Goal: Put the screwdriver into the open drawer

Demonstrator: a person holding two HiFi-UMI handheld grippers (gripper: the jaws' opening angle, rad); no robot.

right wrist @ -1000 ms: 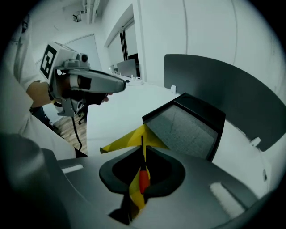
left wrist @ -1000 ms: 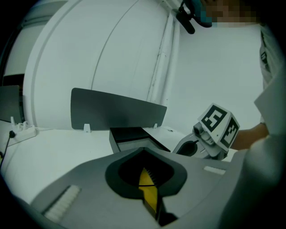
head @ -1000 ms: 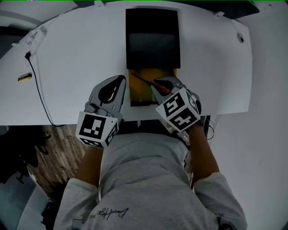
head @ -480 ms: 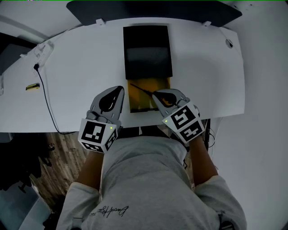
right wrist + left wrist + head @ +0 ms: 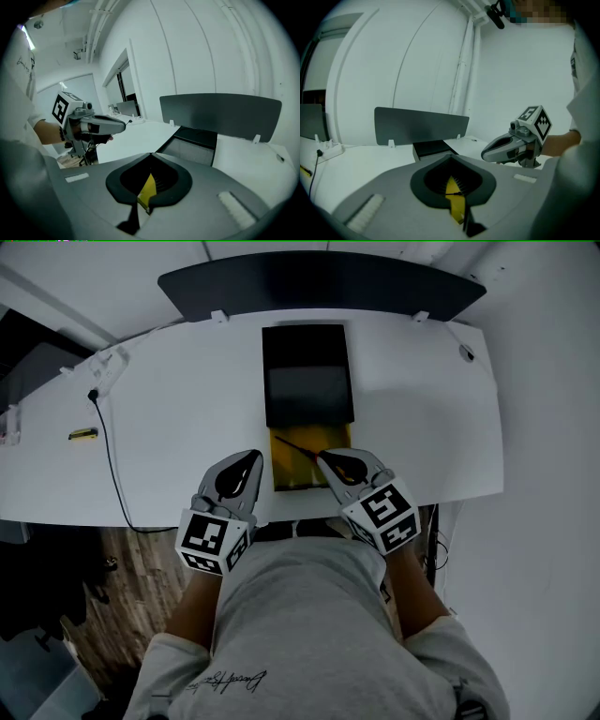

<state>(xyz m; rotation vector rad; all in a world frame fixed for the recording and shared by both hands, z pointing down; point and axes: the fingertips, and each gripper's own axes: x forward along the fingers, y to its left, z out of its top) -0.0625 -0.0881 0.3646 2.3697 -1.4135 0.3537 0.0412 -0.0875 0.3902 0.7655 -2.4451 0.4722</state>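
Head view, steeply down onto a white counter (image 5: pixel 169 418): black cabinet (image 5: pixel 309 371) straight ahead of both hand-held grippers. Open drawer (image 5: pixel 298 476) at the cabinet's near side, yellow inside, lying between the left hand-held gripper (image 5: pixel 256 455) and the right hand-held gripper (image 5: pixel 325 457).

Right hand-held gripper pinching the screwdriver (image 5: pixel 298 447), jaw tips pressed together at the drawer's right edge. A spot of orange handle just behind the tips, inside the dark hollow. Thin dark shaft jutting forward and left from the tips, slanting over the yellow drawer floor; touching that floor or above it, impossible to tell.

Left hand-held gripper just left of the drawer, over the counter, jaws pressed together on nothing, near the shaft's tip but apart from it.

Left gripper view: tips meeting at a point, with a yellow strip and a thin dark line visible through the hollow behind them. Right gripper view: the same closed point, a yellow sliver through the hollow, cabinet just ahead and slightly right.

Far beyond the cabinet, a dark upright panel (image 5: pixel 319 282) along the counter's back edge. Well left of the left hand-held gripper, a black cable (image 5: pixel 111 470) and a small yellow item (image 5: pixel 82 434). Behind both hand-held grippers, a grey shirt (image 5: pixel 309 634).
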